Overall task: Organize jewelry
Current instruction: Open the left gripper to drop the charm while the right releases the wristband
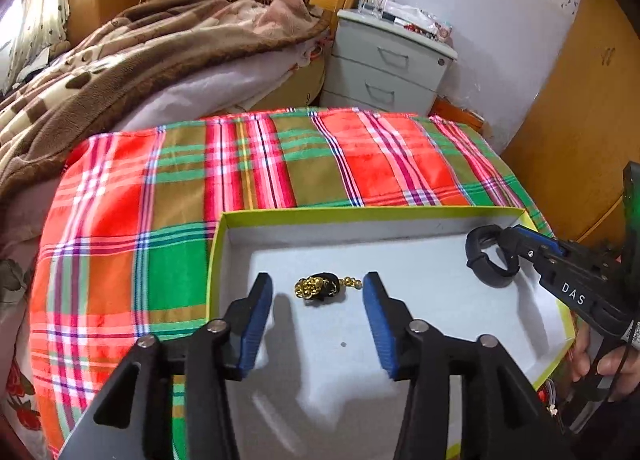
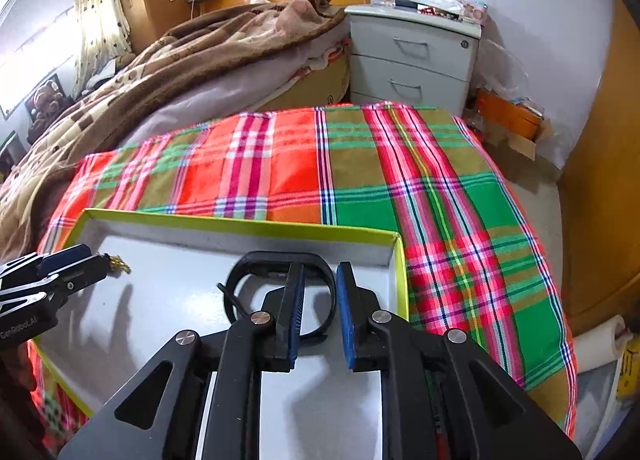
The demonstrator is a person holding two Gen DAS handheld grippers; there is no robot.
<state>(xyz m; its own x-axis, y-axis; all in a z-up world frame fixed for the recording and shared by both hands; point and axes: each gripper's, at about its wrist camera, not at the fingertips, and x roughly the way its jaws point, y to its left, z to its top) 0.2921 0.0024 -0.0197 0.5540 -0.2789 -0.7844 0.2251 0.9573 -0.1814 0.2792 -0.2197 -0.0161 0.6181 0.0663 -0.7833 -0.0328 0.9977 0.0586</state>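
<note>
A shallow box with a lime-green rim and a white floor sits on the plaid cloth; its rim also shows in the right wrist view. A gold chain bundle with a black piece lies on the box floor. My left gripper is open, with its fingers on either side of the gold bundle and apart from it. A black wristband lies in the box's right part. My right gripper is open astride the wristband's right side. Its tip rests at the band.
The plaid cloth covers the surface around the box. Behind it are a bed with a brown blanket and a grey drawer unit with clutter on top. A wooden wardrobe stands at the right.
</note>
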